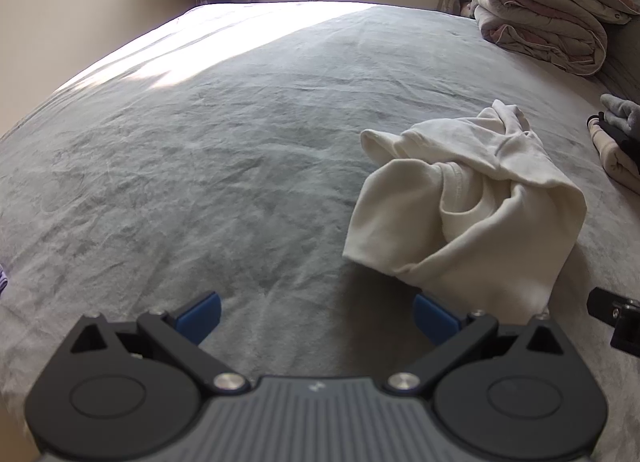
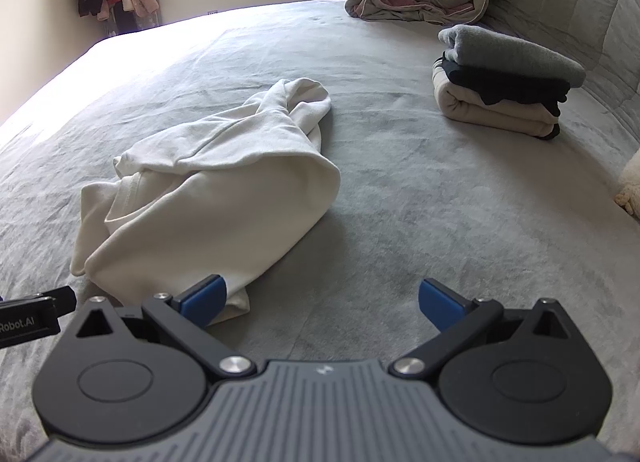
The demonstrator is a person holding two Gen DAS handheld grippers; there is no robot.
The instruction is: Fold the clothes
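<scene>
The white garment (image 2: 208, 189) lies crumpled mid-bed (image 2: 400, 201), unfolded. Left gripper (image 1: 316, 318) and right gripper (image 2: 322, 302) flank its near end, jaws spread and empty, probably staged for pickup.

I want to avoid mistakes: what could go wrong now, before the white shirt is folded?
1. The shirt lies crumpled, so a claw may pinch several layers at once.
2. Both claws, left and right, are open and hold nothing; a sideways pull might drag the shirt into the folded stack.
</scene>
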